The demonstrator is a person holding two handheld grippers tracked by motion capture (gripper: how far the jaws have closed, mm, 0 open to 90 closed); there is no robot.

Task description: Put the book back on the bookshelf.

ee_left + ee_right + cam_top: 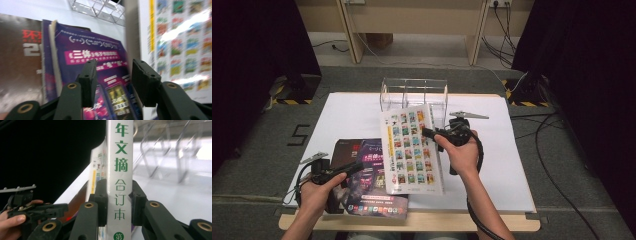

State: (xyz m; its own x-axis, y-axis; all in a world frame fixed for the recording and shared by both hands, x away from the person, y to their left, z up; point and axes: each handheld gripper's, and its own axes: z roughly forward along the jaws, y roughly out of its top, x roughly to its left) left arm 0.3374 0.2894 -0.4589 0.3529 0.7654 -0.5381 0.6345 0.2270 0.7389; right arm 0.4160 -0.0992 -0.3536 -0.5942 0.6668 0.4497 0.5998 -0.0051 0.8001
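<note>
Your right hand-held gripper [432,134] has the white book [412,150] pinched by its spine — the right gripper view shows both jaws pressed flat against the white spine with green characters. The book hangs lifted and tilted over the middle of the table [512,170], its cover of small coloured pictures facing up, just in front of the clear acrylic rack [414,95] at the far edge. That rack looks like the goal, so turn the book upright before you carry it back, and line the spine up with one slot rather than pushing against a divider. Keep the grip firm; a book held only by its spine will want to swing or fan open.

Your left hand-held gripper [354,167] stands open with nothing between its jaws, poised over the purple book [374,192] near the front left corner — a dark reddish-brown book [343,146] lies under it.

The table is a light wooden board covered by a white sheet, standing on grey carpet. Black curtains hang at both sides, and cables run across the floor at the right.
</note>
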